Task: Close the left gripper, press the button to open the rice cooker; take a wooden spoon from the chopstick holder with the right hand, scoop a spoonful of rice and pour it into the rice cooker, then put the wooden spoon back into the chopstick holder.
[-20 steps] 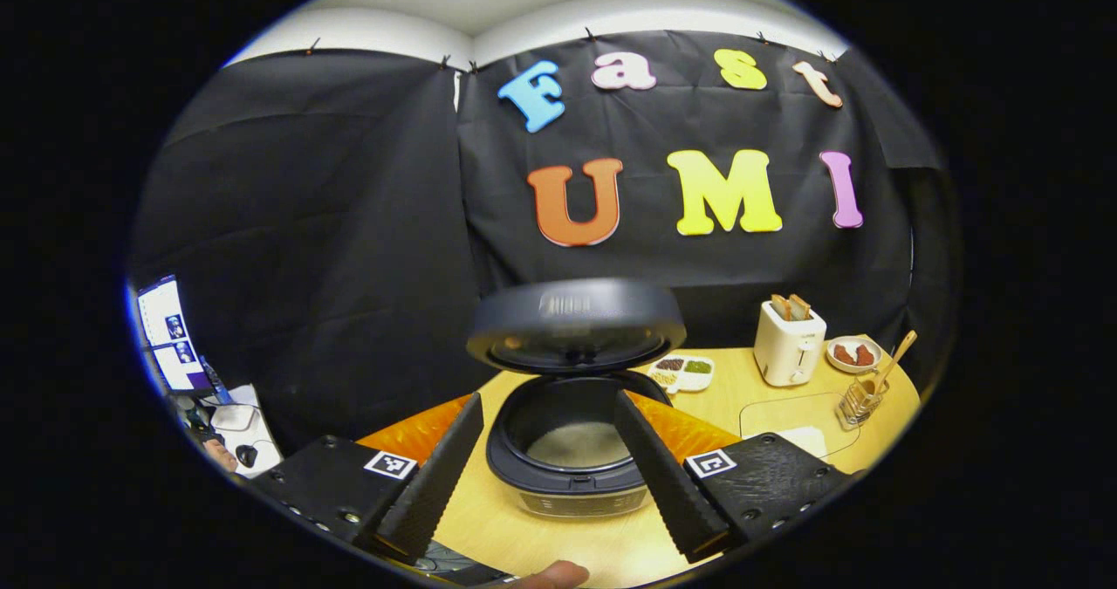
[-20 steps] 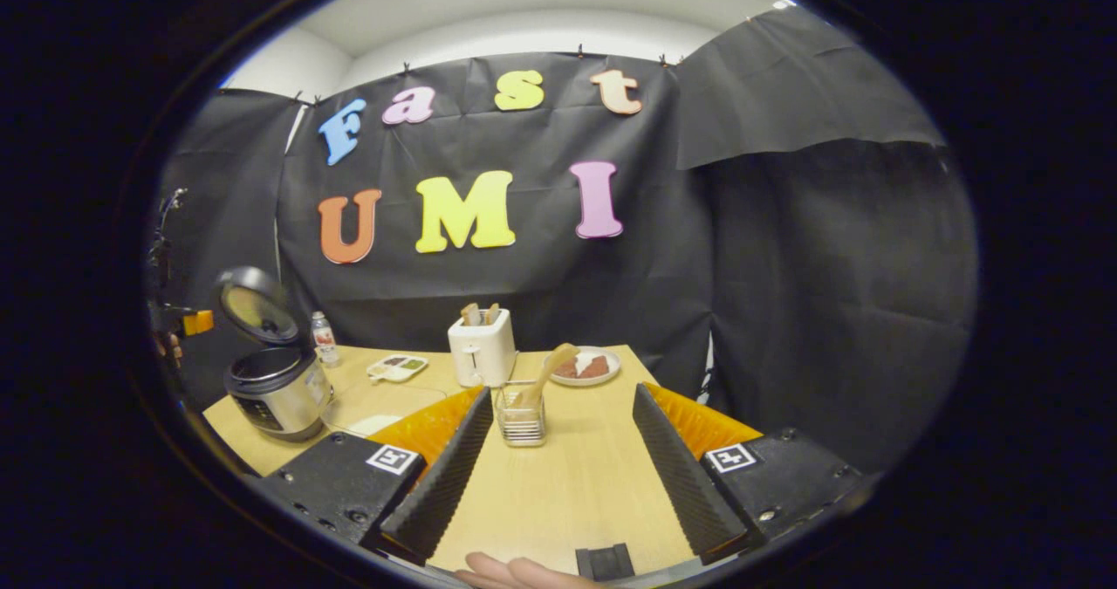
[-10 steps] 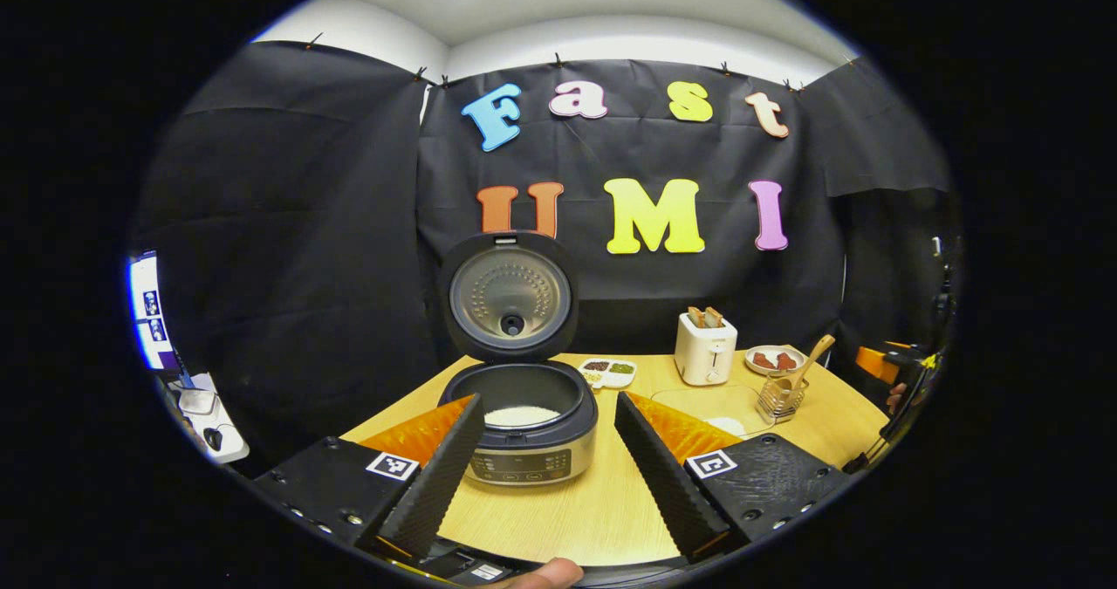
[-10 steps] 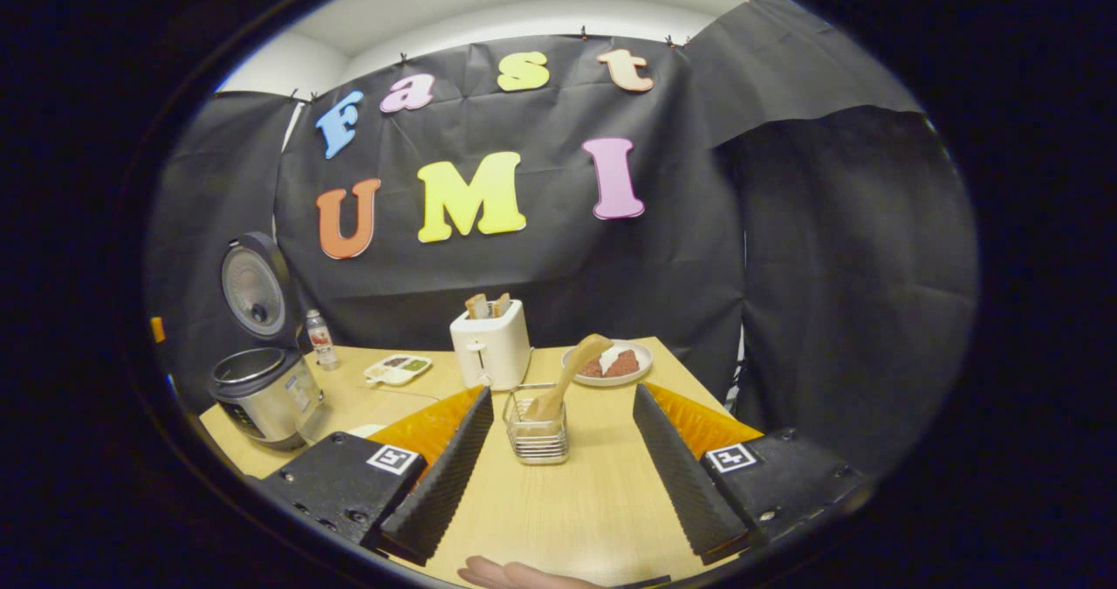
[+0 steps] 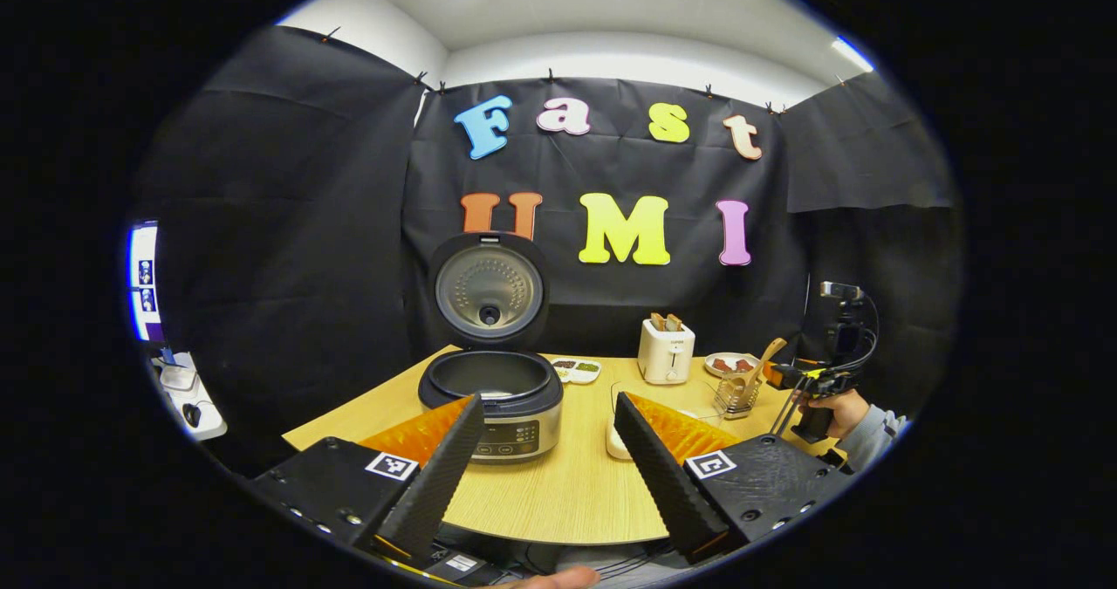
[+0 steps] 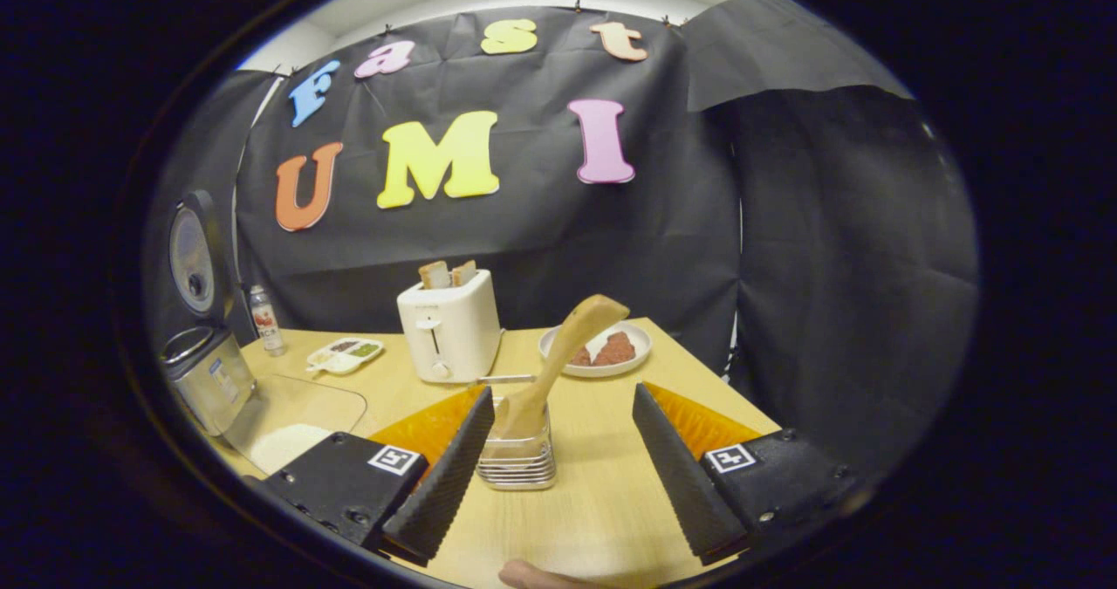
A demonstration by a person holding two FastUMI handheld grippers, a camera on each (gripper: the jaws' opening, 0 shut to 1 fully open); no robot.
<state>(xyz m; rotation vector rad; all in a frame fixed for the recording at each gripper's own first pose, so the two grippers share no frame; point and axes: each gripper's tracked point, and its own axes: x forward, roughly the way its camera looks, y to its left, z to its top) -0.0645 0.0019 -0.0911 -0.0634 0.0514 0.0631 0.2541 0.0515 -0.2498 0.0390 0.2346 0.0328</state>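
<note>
- Black cloth hangs behind a wooden table (image 6: 602, 493).
- On the table, the rice cooker (image 5: 493, 393) sits with its lid (image 5: 489, 288) up, so the button step looks done.
- The left gripper (image 5: 545, 462) is wide apart, holds nothing, and points at the cooker.
- The right gripper (image 6: 554, 475) is wide apart and empty too.
- The wooden spoon (image 6: 558, 358) stands in the chopstick holder (image 6: 517, 454), just ahead of the right gripper and nearer its left finger.
- The spoon's handle leans up and to the right.
- The right gripper is much nearer to it.
</note>
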